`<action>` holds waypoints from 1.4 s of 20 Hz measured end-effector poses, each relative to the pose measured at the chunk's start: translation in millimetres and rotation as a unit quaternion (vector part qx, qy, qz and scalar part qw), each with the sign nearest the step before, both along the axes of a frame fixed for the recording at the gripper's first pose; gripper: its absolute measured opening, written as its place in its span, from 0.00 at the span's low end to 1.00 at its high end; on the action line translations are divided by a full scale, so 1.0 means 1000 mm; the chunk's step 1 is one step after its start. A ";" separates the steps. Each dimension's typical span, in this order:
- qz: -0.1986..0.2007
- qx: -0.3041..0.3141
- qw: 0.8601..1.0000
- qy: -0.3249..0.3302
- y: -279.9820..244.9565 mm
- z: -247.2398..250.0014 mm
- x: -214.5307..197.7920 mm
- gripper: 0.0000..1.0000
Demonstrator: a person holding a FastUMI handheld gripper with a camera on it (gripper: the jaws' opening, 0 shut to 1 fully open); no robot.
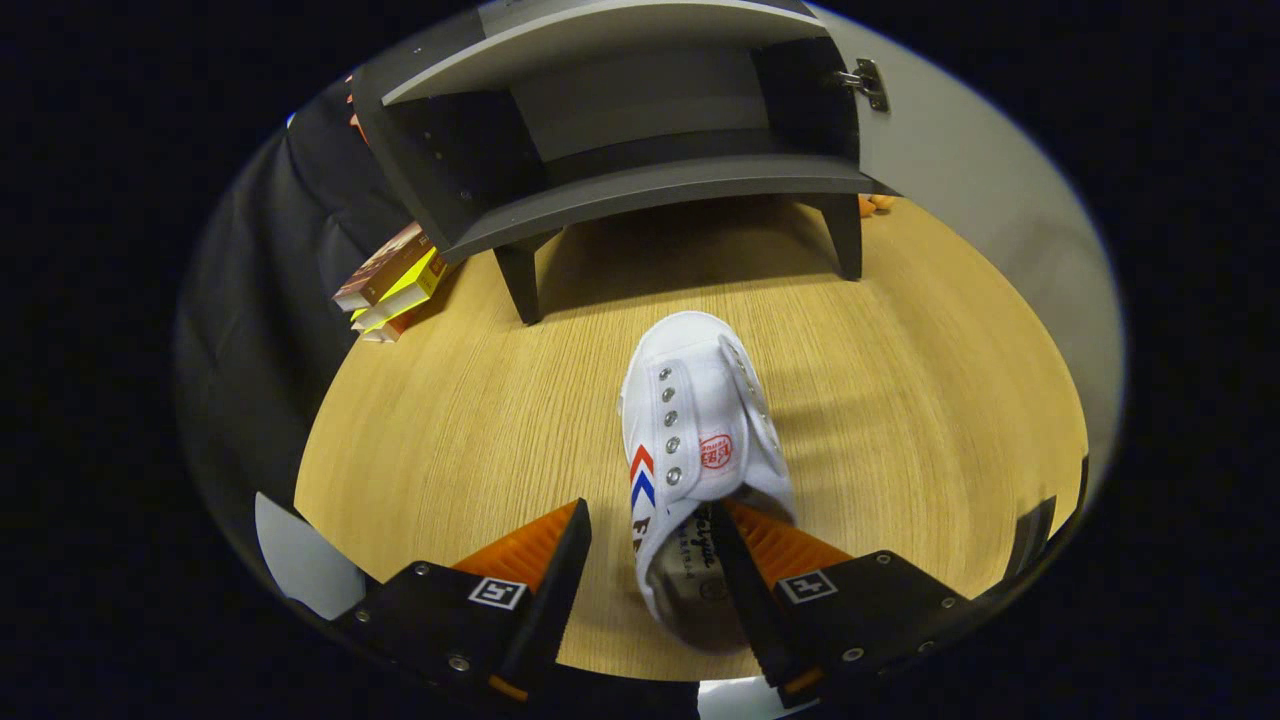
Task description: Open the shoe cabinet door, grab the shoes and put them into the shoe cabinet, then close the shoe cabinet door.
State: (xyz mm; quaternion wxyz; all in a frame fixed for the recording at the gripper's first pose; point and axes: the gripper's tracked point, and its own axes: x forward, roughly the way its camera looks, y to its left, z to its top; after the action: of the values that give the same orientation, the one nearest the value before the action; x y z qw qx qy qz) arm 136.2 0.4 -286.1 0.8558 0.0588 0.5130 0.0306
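- While the two-finger gripper point(645, 560) stands spread wide, with nothing clamped, the white canvas slip-on shoe with metal eyelets and red and blue chevrons on its side point(700, 450) lies on the light wooden floor point(900, 400), heel end near and toe pointing far, toward the cabinet.
- Its right finger appears to sit inside the shoe's opening or hard against the right wall of the heel (which of the two I cannot tell), while the left finger stands apart from the shoe's left side, with bare floor between them.
- Judging by this, the step in hand is the grab: the heel collar is roughly between the fingers, so closing them should pinch the left wall of the heel.
- To do it well, slide the gripper a little right and forward first, so that the left finger meets the canvas squarely instead of pushing the shoe sideways.
- Canvas is soft and will likely fold, so take a deep bite near the stiffer heel rim.
- Beyond the shoe, the dark grey shoe cabinet on short legs point(640, 190) has its pale door point(960, 160) swung open to the right, and the shelf looks free.
- Lift high enough to pass the front edge of the lower shelf.
- Keep left of the door, and right of the stack of books point(395, 280) lying by the cabinet's left leg.
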 end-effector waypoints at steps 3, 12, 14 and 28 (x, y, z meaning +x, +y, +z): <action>0.008 0.002 1.000 -0.001 -0.003 -0.003 0.002 0.73; -0.027 0.019 0.999 -0.024 0.000 -0.002 0.010 0.05; -0.034 0.022 0.999 -0.034 0.000 0.005 0.014 0.01; -0.015 0.020 0.993 -0.112 -0.004 0.100 0.056 0.00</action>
State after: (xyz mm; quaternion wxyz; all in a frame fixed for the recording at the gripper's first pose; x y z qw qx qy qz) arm 192.5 -3.2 -186.0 0.9071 0.0798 0.4119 0.0350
